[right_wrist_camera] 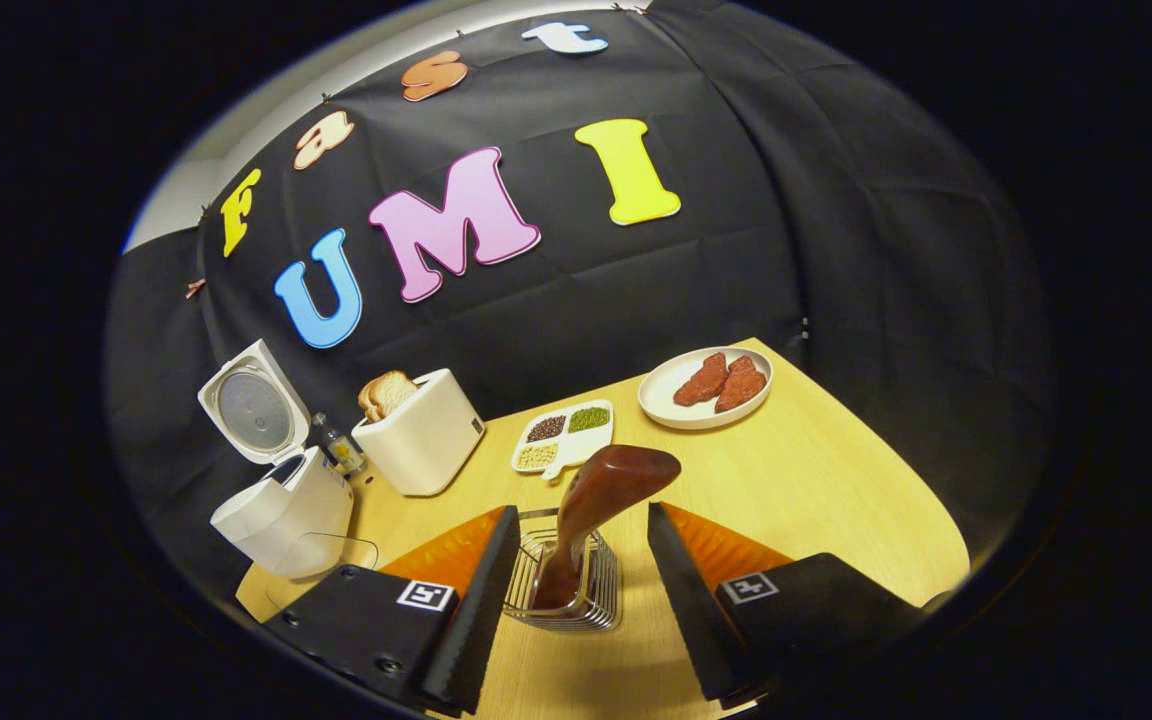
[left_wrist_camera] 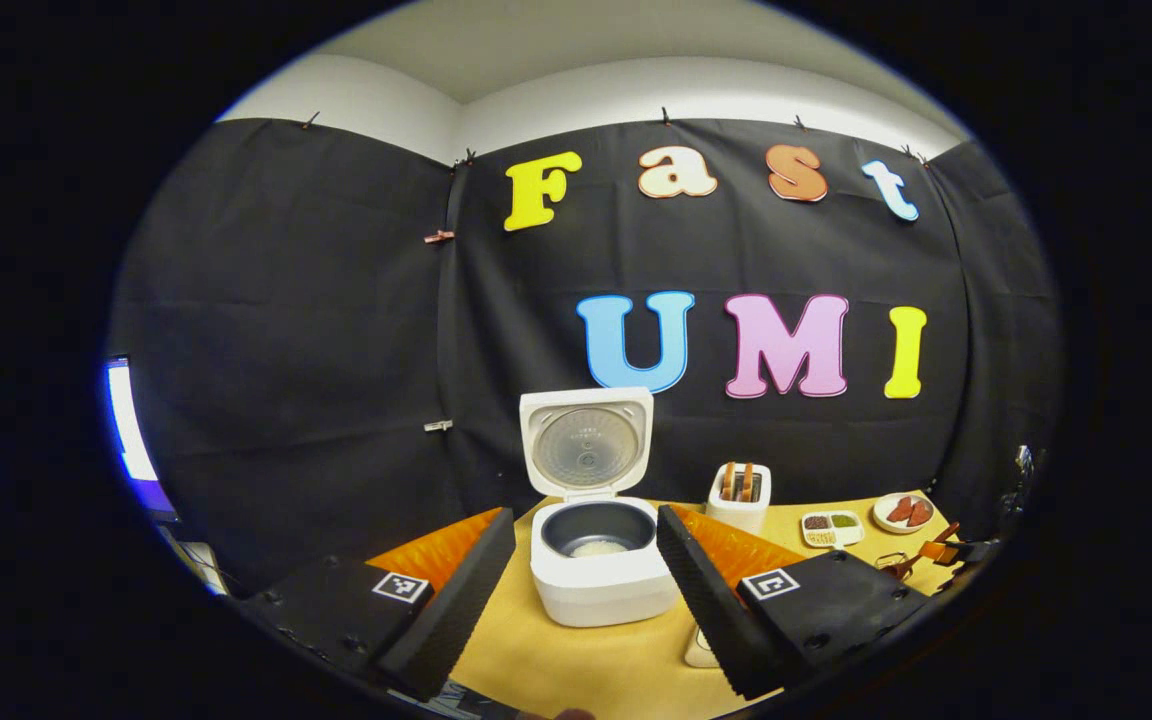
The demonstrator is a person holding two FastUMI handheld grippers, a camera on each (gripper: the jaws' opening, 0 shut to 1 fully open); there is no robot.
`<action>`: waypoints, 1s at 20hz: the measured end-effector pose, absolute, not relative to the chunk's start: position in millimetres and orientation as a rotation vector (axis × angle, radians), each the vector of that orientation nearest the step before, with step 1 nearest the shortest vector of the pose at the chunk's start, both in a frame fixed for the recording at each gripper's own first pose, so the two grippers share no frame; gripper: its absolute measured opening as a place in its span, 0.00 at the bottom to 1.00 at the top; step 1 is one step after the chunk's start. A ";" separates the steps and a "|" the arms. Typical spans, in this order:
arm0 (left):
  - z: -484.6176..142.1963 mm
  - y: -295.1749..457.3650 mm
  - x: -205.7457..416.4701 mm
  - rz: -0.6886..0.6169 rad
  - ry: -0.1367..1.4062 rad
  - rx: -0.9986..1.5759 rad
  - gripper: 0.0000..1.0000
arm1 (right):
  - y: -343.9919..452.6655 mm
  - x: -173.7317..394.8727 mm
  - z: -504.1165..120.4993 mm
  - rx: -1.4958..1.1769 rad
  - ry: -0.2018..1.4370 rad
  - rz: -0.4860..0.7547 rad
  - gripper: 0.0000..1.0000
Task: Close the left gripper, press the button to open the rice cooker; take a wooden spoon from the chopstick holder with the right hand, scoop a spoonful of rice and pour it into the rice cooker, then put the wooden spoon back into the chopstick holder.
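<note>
Wooden spoon (right_wrist_camera: 591,510) between parted fingers (right_wrist_camera: 471,600)

Wooden spoon (right_wrist_camera: 596,500): glossy dark wood. Chopstick holder (right_wrist_camera: 564,585): shiny metal wire. Rice cooker (left_wrist_camera: 601,560): smooth white plastic. Surface (right_wrist_camera: 816,480): matt pale wood grain.

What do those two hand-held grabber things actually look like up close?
Both look alike. The left gripper and the right gripper each have two wedge-shaped fingers with ridged inner faces and orange panels on their outer sides. Each finger sits on a dark block with screws and a small square black-and-white marker.
</note>
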State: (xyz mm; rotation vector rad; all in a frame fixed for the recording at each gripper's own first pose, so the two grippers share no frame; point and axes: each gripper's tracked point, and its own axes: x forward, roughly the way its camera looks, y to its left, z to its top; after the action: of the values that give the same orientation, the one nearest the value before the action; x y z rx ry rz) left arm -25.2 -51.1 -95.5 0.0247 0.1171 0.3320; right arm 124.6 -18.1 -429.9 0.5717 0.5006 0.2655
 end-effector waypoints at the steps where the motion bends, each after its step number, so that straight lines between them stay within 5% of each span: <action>1: -97.4 -49.2 -26.2 0.343 0.125 0.026 0.98 | -11.7 128.1 -431.1 0.584 0.503 0.276 0.76; 4: -106.7 -49.6 -27.1 0.353 0.148 0.011 0.98 | 8.0 129.7 -436.1 0.588 0.523 0.308 0.57; 7: -107.5 -49.9 -23.8 0.358 0.154 -0.002 0.98 | 18.8 133.0 -437.0 0.546 0.511 0.316 0.54; 10: -104.6 -48.4 -23.1 0.360 0.152 0.012 0.98 | 17.1 138.4 -446.9 0.537 0.525 0.278 0.14; 11: -102.9 -47.7 -23.2 0.362 0.150 0.018 0.98 | 16.9 140.2 -448.6 0.534 0.529 0.272 0.23; 20: -103.2 -40.3 -27.3 0.386 0.152 0.014 0.98 | 20.3 136.8 -452.5 0.494 0.528 0.301 0.26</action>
State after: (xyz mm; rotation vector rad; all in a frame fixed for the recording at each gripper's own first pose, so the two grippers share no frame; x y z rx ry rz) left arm -27.3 -40.3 -103.2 0.0144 0.1523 0.3860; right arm 136.8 20.3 -452.5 0.4939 0.5279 0.3008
